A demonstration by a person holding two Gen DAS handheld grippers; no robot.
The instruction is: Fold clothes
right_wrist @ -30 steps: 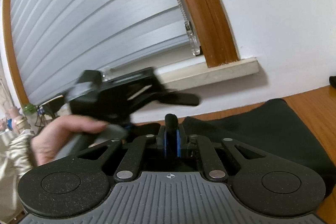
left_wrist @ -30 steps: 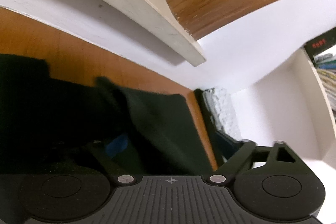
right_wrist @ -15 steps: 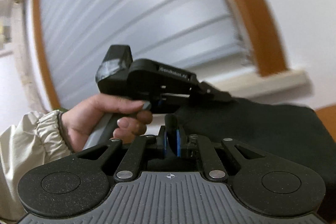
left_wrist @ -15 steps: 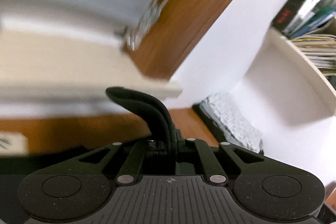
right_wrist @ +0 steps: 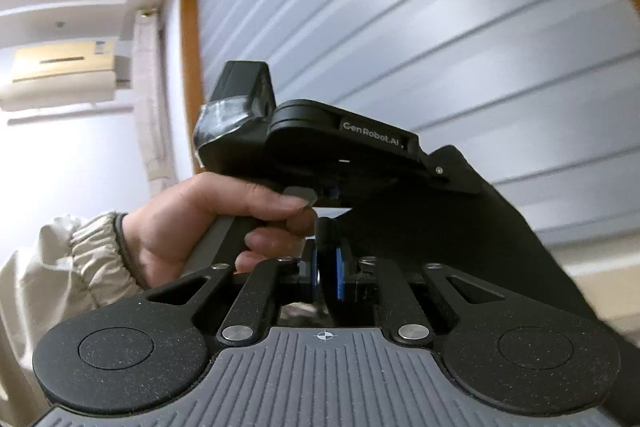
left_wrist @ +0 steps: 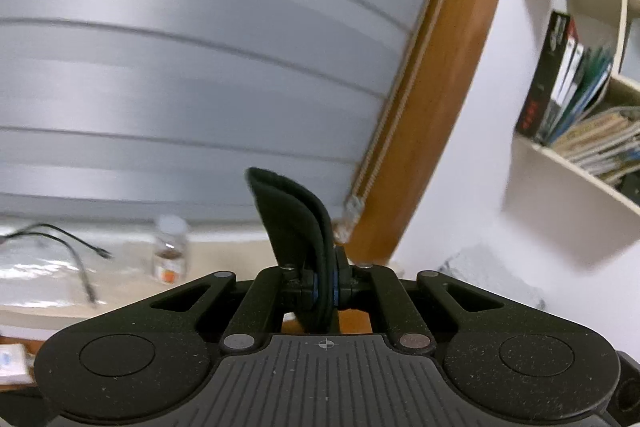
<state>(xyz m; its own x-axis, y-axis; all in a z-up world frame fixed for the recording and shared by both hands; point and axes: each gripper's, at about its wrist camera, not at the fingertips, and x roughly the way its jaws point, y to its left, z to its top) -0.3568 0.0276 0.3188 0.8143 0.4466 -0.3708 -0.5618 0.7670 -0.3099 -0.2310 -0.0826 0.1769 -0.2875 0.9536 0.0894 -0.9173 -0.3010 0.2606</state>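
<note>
left wrist view: the left gripper point(left_wrist: 325, 287) is closed tight on a folded edge of black garment point(left_wrist: 294, 223), which stands up in a loop above its blue pads, held in the air in front of the grey window blind point(left_wrist: 180, 67). a small jar point(left_wrist: 170, 251) and a black cable point(left_wrist: 76, 247) sit on the pale sill below; a bookshelf point(left_wrist: 576, 131) hangs on the wall to the right.

right wrist view: the right gripper point(right_wrist: 327, 277) is likewise clamped on a pinch of the same dark cloth, which spreads away to the right as a taut sheet point(right_wrist: 480, 247). the person's hand point(right_wrist: 224, 223), in a cream sleeve point(right_wrist: 60, 275), grips the handle of the other gripper just ahead.

no tabletop shows in either view, so how the rest of the garment hangs cannot be told. judged risk: only thin pinches of fabric are held, so a sharp tug between the 2 grippers could pull an edge free, or the hanging cloth could land bunched and spoil the fold.
</note>
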